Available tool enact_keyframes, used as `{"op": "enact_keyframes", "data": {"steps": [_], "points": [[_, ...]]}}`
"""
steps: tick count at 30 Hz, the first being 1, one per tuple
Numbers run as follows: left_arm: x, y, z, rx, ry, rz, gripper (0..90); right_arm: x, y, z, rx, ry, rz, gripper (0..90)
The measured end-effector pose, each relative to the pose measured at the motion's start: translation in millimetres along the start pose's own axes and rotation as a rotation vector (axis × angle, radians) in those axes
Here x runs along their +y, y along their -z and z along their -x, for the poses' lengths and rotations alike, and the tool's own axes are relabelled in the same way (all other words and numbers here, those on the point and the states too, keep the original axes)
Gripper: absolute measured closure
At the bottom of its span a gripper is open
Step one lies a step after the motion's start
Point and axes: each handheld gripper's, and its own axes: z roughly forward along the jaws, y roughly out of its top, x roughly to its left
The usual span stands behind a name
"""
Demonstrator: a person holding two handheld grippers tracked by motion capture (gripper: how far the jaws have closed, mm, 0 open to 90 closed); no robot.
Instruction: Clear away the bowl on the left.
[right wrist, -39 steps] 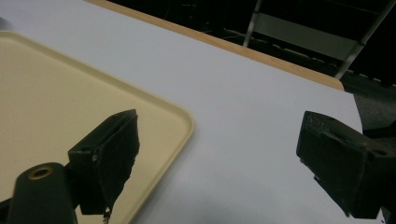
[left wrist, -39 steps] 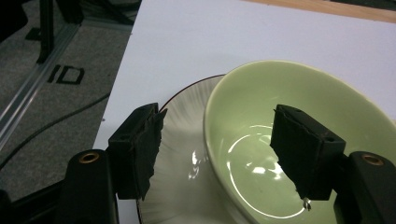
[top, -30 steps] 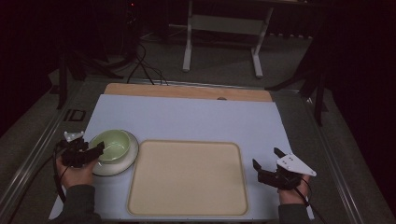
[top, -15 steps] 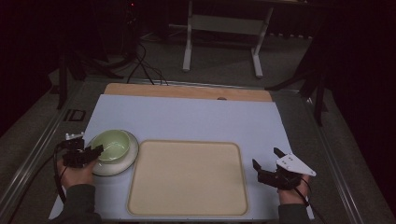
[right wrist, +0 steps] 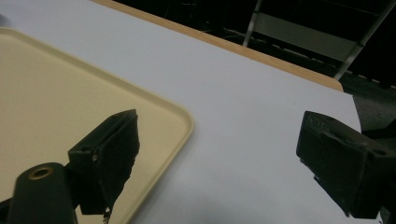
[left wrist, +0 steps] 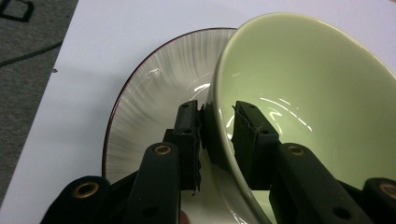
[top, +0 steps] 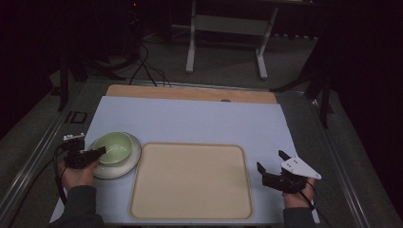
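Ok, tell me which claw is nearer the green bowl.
Left. The left claw is at the green bowl, its jaws just closing over the near rim. The right claw hangs open across the tray, well apart.

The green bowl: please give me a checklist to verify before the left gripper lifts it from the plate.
1. Jaws of the left gripper straddle the rim of the green bowl, one inside, one outside: ok. They have just been closing on it.
2. Both pads pressing firmly on the wall: cannot tell; the left gripper view shows them at the wall, and the bowl looks tilted.
3. Bowl sits on the plate, which may shift during the lift: not ok, nothing holds the plate.
4. Tray bare as a landing place: ok.
5. Right gripper open and apart from the bowl: ok.
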Motion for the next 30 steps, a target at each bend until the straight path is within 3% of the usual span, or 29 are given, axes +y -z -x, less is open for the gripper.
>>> {"op": "enact_keyframes", "data": {"steps": [13,21,25,30], "points": [[3.1,0.3,-7.6,-0.046,0.037,-0.02,80.7,0.1,-0.2,-0.2,-0.001,0.001,-0.006,12.8],[3.3,1.5,-8.9,-0.06,0.032,-0.029,81.2,0.2,0.7,0.4,-0.002,-0.001,0.0,12.9],[3.2,2.5,-11.8,-0.093,0.057,-0.027,81.0,0.3,1.0,0.9,-0.006,-0.007,0.005,13.3],[2.7,3.1,-12.7,-0.103,0.074,-0.017,80.8,0.4,1.1,1.1,-0.012,-0.006,0.01,13.5]]}}
